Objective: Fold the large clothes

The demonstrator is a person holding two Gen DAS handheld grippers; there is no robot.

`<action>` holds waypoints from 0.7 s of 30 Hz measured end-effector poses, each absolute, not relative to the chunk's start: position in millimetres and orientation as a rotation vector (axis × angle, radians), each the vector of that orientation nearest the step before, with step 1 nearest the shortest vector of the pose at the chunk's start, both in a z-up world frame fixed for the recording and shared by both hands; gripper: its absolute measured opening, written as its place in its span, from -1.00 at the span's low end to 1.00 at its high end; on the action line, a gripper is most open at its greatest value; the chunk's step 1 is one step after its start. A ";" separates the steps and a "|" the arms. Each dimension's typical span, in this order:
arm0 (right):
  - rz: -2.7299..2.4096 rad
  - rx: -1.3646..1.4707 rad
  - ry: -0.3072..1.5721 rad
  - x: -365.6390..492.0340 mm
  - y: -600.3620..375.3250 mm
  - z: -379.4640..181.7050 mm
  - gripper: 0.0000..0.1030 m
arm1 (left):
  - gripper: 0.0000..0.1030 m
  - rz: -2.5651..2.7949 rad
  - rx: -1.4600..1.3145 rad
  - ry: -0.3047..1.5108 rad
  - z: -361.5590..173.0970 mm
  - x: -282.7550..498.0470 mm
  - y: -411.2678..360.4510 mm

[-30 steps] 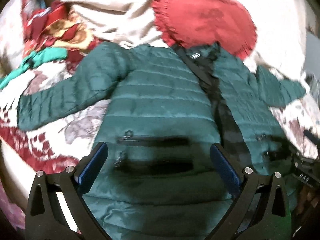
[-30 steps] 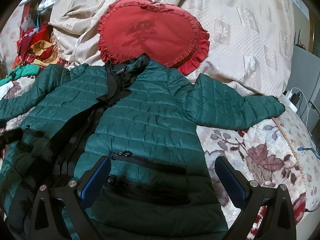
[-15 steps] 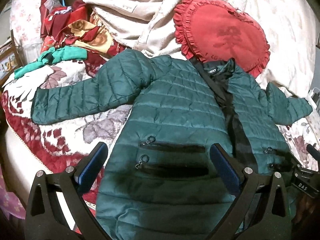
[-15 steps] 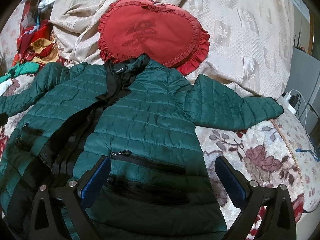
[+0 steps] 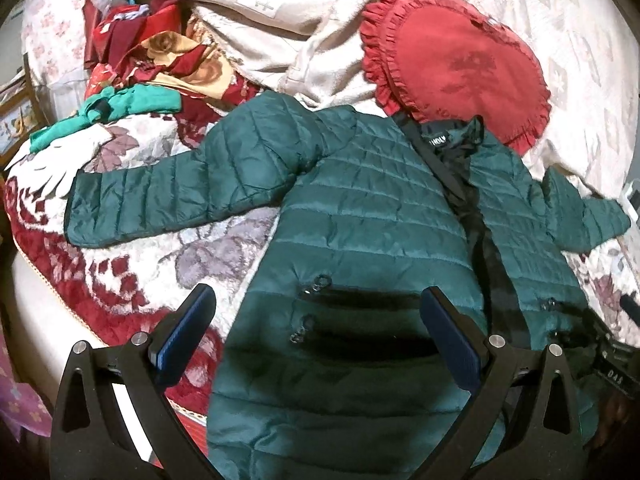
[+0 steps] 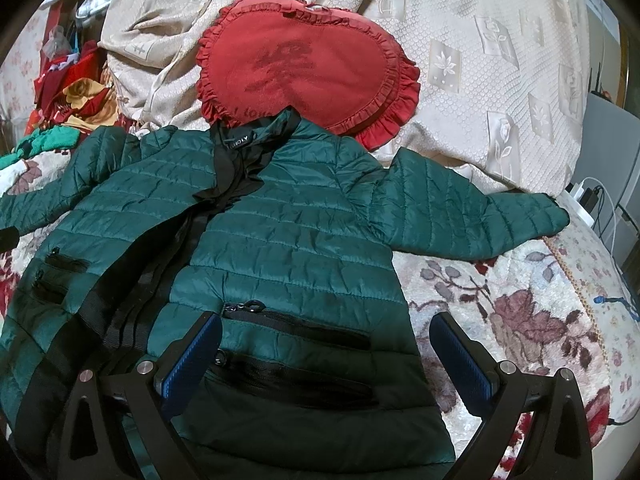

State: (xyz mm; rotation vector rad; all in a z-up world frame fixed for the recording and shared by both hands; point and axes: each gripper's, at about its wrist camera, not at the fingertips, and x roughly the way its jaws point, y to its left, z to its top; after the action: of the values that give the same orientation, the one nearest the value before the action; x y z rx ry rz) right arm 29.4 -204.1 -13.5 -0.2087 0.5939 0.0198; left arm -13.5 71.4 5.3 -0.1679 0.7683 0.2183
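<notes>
A dark green quilted jacket point(image 5: 360, 220) lies front up on the bed, both sleeves spread out, black zipper strip down its middle. It also shows in the right wrist view point(image 6: 280, 240). My left gripper point(image 5: 316, 320) is open and empty, above the jacket's left pocket zippers point(image 5: 360, 296). My right gripper point(image 6: 326, 340) is open and empty, above the jacket's right pocket zippers point(image 6: 312, 324). The left sleeve point(image 5: 168, 196) reaches left; the right sleeve point(image 6: 468, 216) reaches right.
A red heart-shaped cushion point(image 6: 312, 68) lies behind the collar. A beige quilt point(image 6: 500, 60) covers the back. A pile of red, gold and teal clothes point(image 5: 152, 68) sits at the far left. The floral bedspread point(image 6: 520, 320) lies under everything; cables and a charger point(image 6: 588, 196) at the right edge.
The left gripper has swung left and pulled back, so the left sleeve and bed edge show more. The right gripper has barely moved. Both stayed open.
</notes>
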 end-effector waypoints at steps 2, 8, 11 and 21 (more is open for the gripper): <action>0.019 -0.210 0.594 29.7 -204.7 -13.2 0.99 | 0.99 0.225 -0.183 0.761 4.9 -13.6 78.5; 0.028 -0.192 0.589 28.7 -206.0 -12.8 0.99 | 0.99 0.234 -0.222 0.725 -8.7 -15.6 125.6; 0.035 -0.176 0.584 27.5 -209.2 -11.2 0.99 | 0.99 0.250 -0.312 0.727 -18.3 -18.0 168.4; 0.061 -0.142 0.586 27.6 -215.3 -10.2 0.99 | 0.99 0.321 -0.601 0.571 -52.9 -36.4 337.7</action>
State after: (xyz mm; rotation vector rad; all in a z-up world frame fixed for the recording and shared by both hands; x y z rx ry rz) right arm 27.6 -215.3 -10.2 -0.1420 0.5864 0.0610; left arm -36.4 337.7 -52.9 -0.6012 0.5706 0.3208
